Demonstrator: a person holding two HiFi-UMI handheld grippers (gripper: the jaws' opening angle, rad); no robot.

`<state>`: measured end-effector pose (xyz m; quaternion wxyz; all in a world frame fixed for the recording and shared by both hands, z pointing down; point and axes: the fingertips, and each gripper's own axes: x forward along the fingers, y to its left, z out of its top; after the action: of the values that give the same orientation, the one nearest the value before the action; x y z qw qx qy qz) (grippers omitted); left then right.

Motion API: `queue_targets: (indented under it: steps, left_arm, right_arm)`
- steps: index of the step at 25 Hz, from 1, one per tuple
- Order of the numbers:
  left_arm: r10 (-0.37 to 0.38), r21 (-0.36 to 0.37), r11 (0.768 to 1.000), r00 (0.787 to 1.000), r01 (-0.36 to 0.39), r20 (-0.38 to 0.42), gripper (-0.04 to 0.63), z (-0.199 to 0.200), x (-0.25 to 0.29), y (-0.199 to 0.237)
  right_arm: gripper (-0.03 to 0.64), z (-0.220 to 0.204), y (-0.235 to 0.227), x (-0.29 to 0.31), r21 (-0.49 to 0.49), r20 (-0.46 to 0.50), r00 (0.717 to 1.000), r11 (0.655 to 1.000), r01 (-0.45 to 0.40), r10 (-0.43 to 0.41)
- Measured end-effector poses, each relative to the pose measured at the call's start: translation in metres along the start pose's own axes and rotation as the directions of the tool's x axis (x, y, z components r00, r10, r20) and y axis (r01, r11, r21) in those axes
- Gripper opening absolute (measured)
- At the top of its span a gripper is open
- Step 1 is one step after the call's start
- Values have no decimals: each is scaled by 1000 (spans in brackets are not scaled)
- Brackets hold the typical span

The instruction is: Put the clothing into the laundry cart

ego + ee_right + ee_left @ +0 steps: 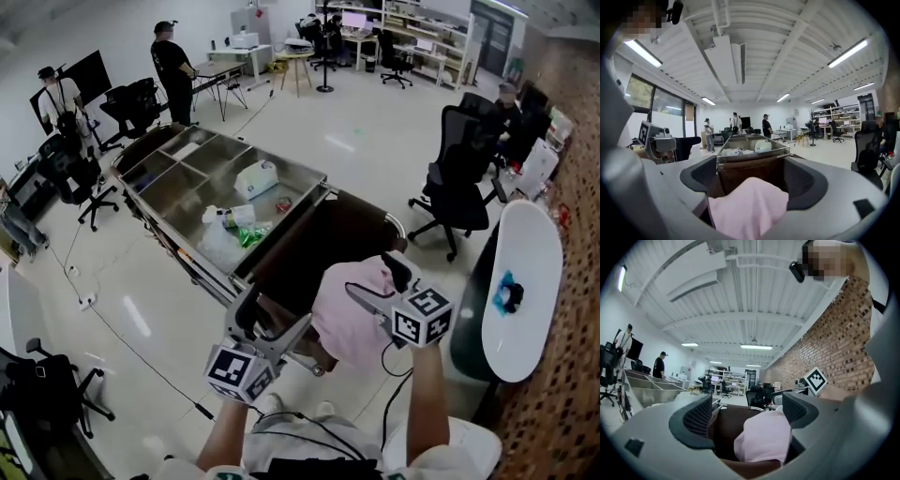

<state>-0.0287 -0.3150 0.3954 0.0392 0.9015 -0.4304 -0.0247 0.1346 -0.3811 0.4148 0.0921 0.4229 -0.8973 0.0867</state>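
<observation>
A pale pink garment (pixel 352 314) hangs over the near rim of the laundry cart's dark brown bag (pixel 314 239). My right gripper (pixel 380 281) is at the garment's upper right edge. In the right gripper view its jaws (pixel 750 176) stand wide apart, with the pink cloth (pixel 747 206) low between them and the pads not pressing on it. My left gripper (pixel 272 323) hovers at the bag's near left rim, also open. In the left gripper view the garment (pixel 764 437) lies beside the right jaw of that gripper (pixel 747 411).
The bag hangs at the near end of a steel cart (pixel 202 159) whose tray compartments hold bottles and plastic bags (pixel 239 225). A white oval table (pixel 525 272) stands at the right and black office chairs (pixel 459 183) beyond it. Two people stand far left.
</observation>
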Motion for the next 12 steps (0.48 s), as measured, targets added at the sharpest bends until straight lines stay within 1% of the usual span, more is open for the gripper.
queue_targets:
  steps: [2, 3, 5, 7, 10, 12]
  left_arm:
    - [-13, 7, 1000, 1000, 13, -5, 451, -1, 3, 1]
    - [-22, 6, 1000, 1000, 22, -9, 451, -1, 4, 2]
    - [-39, 9, 999, 999, 39, 6, 452, 0, 5, 3]
    - [-54, 21, 998, 997, 53, 46, 451, 4, 7, 6]
    - [-58, 31, 998, 996, 57, 61, 453, 3, 7, 10]
    - [-45, 41, 998, 997, 43, 62, 452, 2, 7, 12]
  right_arm:
    - [485, 6, -11, -17, 45, 91, 994, 998, 54, -58]
    - [485, 12, -16, -26, 69, 150, 985, 994, 81, -90]
    - [485, 27, -19, -45, 114, 276, 951, 987, 111, -139]
    - [485, 41, -15, -61, 134, 382, 908, 983, 127, -170]
    - [483, 52, 2, -75, 104, 470, 856, 977, 188, -215]
    - [483, 53, 20, -74, 52, 494, 836, 968, 244, -238]
